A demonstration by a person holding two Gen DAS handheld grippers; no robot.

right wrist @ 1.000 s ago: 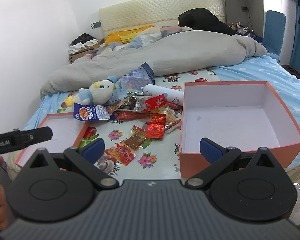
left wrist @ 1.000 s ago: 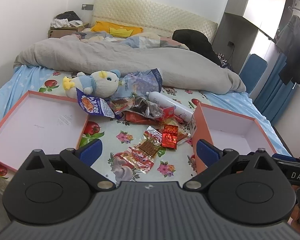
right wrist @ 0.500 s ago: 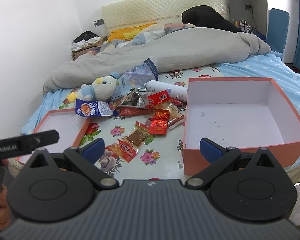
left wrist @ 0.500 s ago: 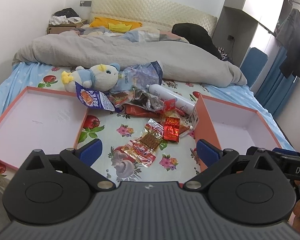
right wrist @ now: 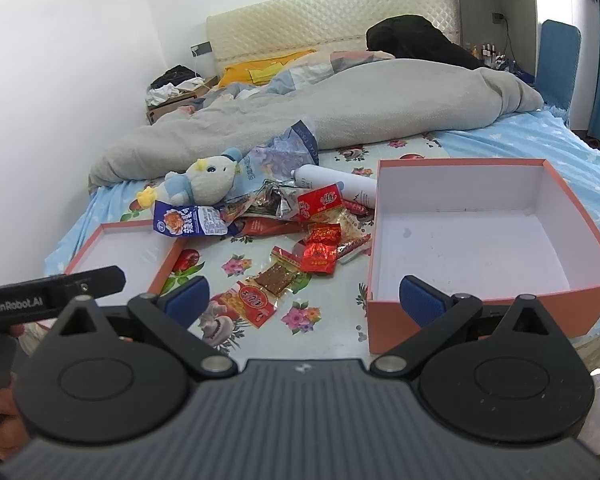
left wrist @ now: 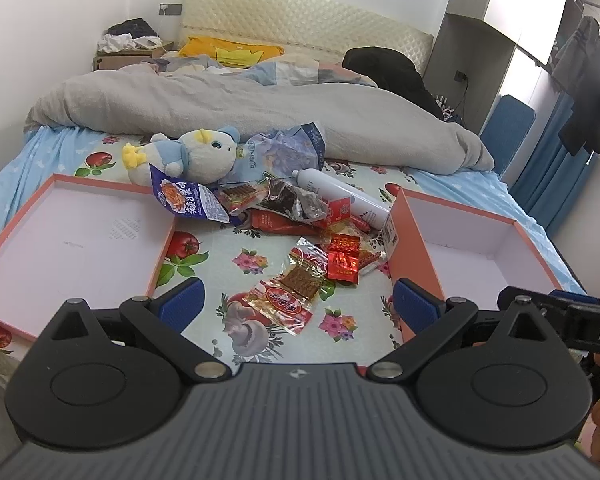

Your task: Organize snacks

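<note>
A heap of snack packets (left wrist: 300, 216) lies on the flowered sheet between two pink boxes. A clear packet with a red label (left wrist: 288, 292) lies nearest, then small red packets (left wrist: 342, 258), a blue bag (left wrist: 184, 200) and a white bottle (left wrist: 340, 196). In the right wrist view the heap (right wrist: 300, 220) shows too. The empty deep box (right wrist: 476, 240) is at the right, the shallow lid (left wrist: 68, 236) at the left. My left gripper (left wrist: 298, 304) and right gripper (right wrist: 306, 300) are open and empty, held above the near bed edge.
A blue and white plush toy (left wrist: 192, 156) and a crumpled pale bag (left wrist: 284, 148) lie behind the heap. A grey duvet (left wrist: 240, 108) fills the far bed. A blue chair (left wrist: 508, 124) stands at the right. The other gripper shows at each view's edge.
Both grippers have moved forward a little toward the snacks. The jaws stay open. Nothing on the bed has moved.
</note>
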